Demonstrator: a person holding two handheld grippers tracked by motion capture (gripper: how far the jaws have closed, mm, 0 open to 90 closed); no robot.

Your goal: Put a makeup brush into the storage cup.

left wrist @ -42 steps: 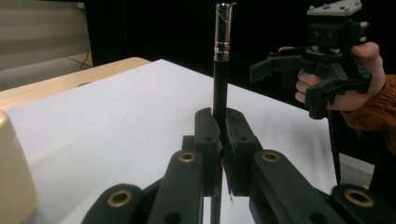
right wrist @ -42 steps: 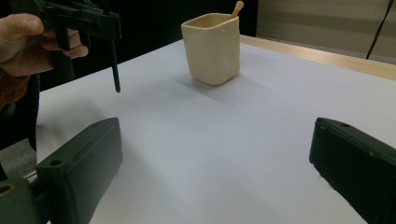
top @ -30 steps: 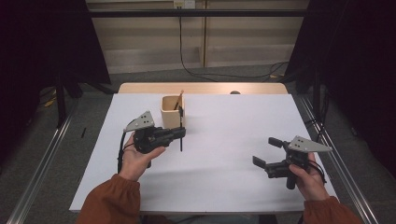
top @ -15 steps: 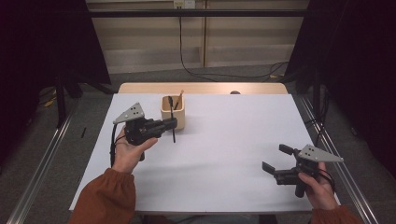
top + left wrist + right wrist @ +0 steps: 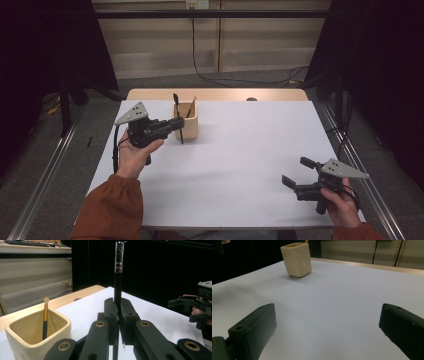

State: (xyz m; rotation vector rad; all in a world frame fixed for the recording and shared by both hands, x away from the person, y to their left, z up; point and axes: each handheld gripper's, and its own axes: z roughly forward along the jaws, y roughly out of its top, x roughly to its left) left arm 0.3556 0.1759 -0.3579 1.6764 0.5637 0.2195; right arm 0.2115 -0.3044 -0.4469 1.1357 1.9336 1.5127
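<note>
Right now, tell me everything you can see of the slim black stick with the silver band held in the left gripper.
The slim black stick looks like a glossy brush or pen handle, with a silver metal sleeve at its top end. It stands upright, clamped between the pads of the left gripper, beside the cream square ceramic cup, its lower end hanging clear above the white table.

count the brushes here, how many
2. A black brush is held upright in the left gripper, beside the cup; a gold-handled brush stands inside the cup. More may be hidden inside.
</note>
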